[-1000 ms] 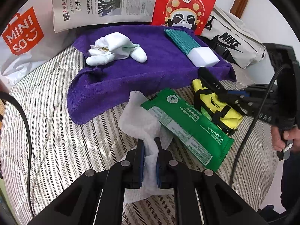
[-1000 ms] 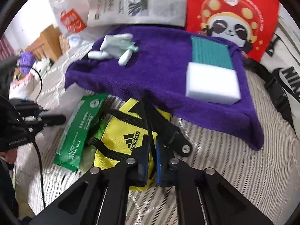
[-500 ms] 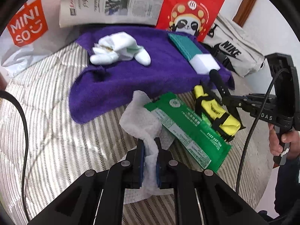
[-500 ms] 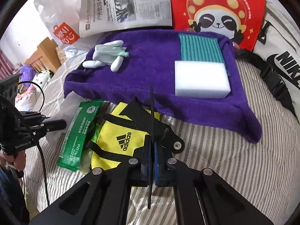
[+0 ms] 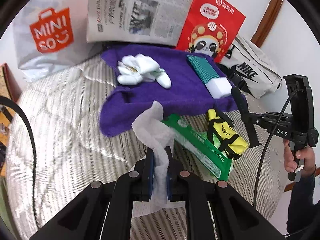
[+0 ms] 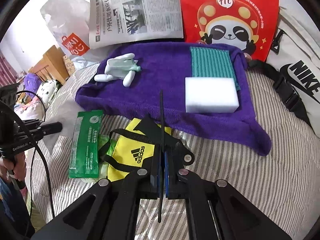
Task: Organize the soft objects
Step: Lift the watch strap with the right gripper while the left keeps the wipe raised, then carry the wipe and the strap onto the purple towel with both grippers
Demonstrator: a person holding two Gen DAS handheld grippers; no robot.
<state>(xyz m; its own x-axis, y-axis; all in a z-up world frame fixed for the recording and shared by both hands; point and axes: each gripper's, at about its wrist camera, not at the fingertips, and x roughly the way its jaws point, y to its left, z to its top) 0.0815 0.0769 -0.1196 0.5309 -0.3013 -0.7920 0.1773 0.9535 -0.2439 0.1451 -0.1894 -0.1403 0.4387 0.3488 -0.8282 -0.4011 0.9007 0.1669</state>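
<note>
Left gripper (image 5: 160, 166) jaws pinch a white wet wipe (image 5: 152, 128), limp, trailing from the green wipe pack (image 5: 197, 146) near the purple towel (image 5: 180, 92). Right gripper (image 6: 162, 172) jaws pressed on the yellow adidas pouch (image 6: 130, 154) black strap (image 6: 161, 116): light, floppy, strap suits gripping.

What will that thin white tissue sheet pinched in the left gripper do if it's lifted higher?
The thin white tissue sheet would probably hang limp: it already crumples and folds above the left gripper. It looks very light. It may drag the green plastic wipes packet it seems to come out of, or tear.
</note>
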